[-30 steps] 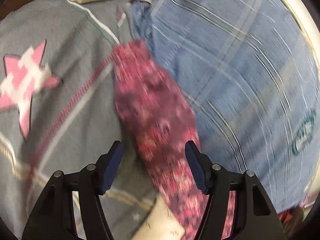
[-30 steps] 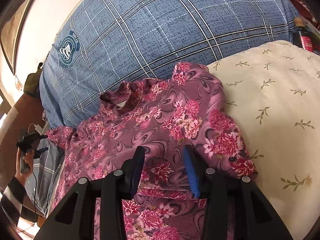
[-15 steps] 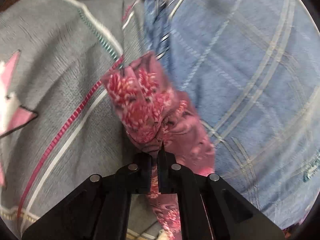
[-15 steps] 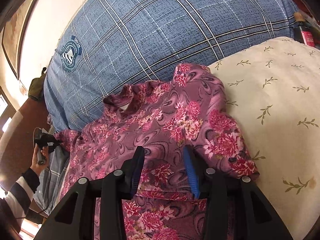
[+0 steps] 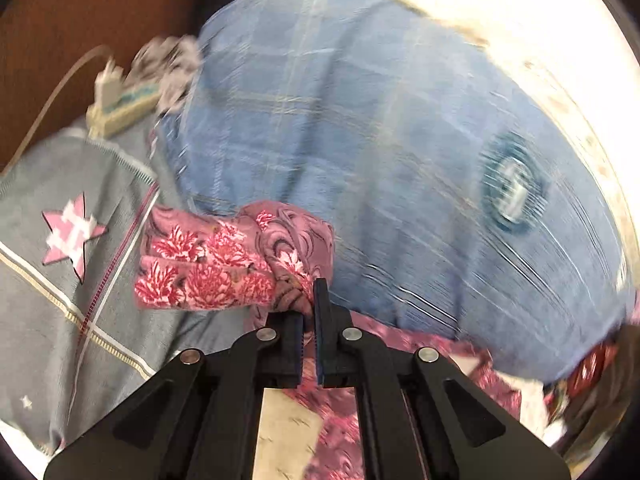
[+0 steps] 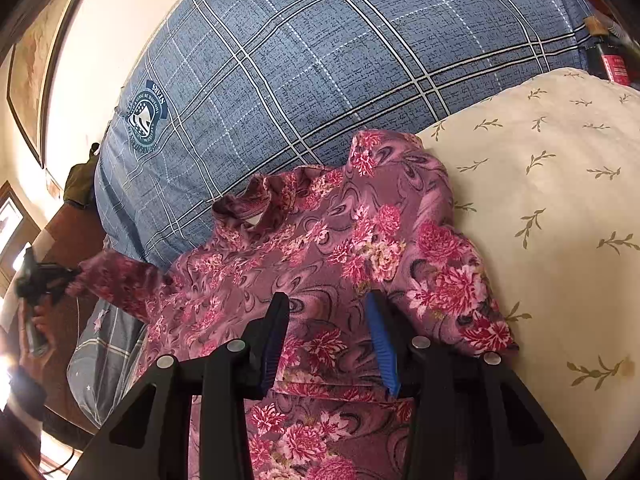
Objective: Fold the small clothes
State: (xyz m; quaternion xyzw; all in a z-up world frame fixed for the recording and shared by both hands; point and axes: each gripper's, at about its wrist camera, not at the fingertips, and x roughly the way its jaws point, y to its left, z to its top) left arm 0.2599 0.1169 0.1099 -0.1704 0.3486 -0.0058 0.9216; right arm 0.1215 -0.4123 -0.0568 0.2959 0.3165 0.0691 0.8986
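Observation:
A small pink floral top lies spread on the bed, its collar toward the blue plaid pillow. My left gripper is shut on the top's sleeve and holds it lifted off the bed; it also shows at the left in the right wrist view. My right gripper is open and hovers over the top's body, holding nothing. The other sleeve lies on the cream pillow.
A blue plaid pillow lies behind the top. A cream leaf-print pillow is at the right. A grey blanket with a pink star lies left. A power strip sits by the wooden headboard.
My left gripper closed on the sleeve and has lifted and pulled it up, swinging the view toward the pillow. My right gripper has stayed open over the top.

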